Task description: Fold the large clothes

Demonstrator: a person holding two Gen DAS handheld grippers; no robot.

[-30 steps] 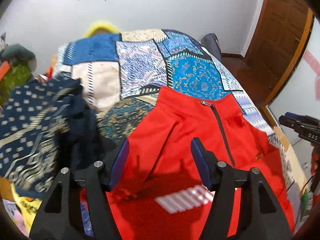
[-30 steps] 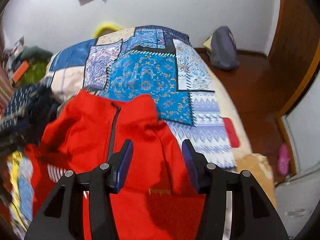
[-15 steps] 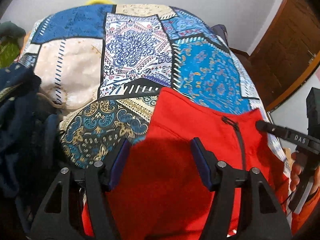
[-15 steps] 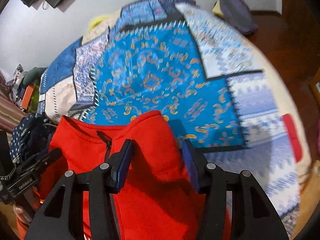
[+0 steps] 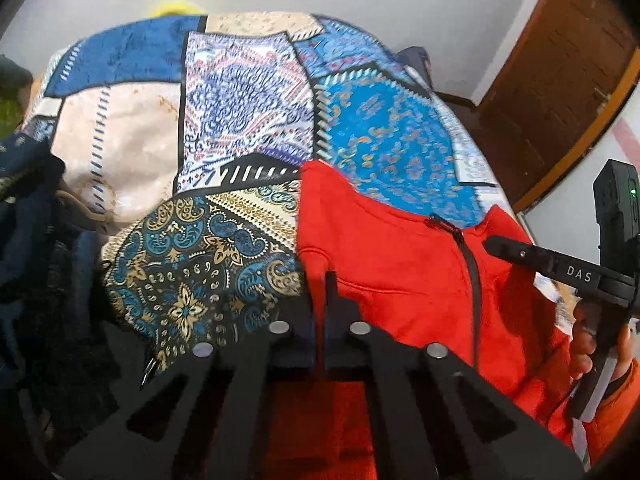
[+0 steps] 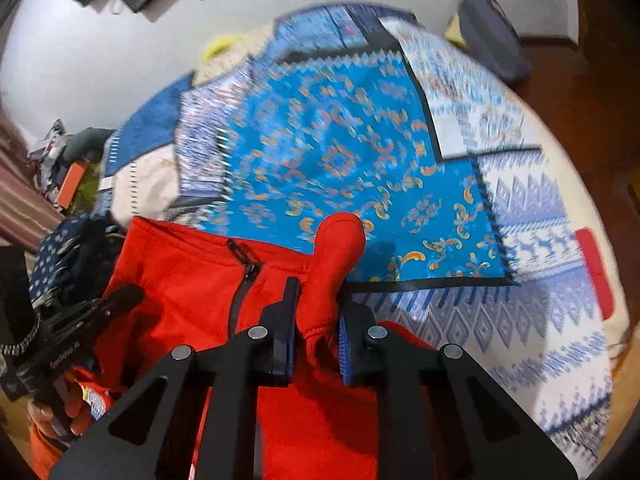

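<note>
A red zip-up jacket [image 5: 404, 268] lies on a patchwork bedspread [image 5: 240, 120], collar end away from me, dark zipper down its middle. My left gripper [image 5: 320, 280] is shut on the jacket's left collar corner. My right gripper [image 6: 318, 300] is shut on the jacket [image 6: 192, 280] at its right collar corner, and a bunch of red cloth sticks up between the fingers. Each gripper shows in the other's view: the right one at the right edge [image 5: 560, 272], the left one at the lower left [image 6: 80, 320].
A pile of dark blue patterned clothes [image 5: 28, 220] lies left of the jacket. The bedspread [image 6: 360, 152] stretches ahead to a white wall. A wooden door [image 5: 560, 80] and a grey bag [image 6: 492, 36] on the wood floor are to the right.
Both grippers have moved forward to the jacket's collar edge and closed from open onto its two corners. The cloth is bunched up in the right gripper.
</note>
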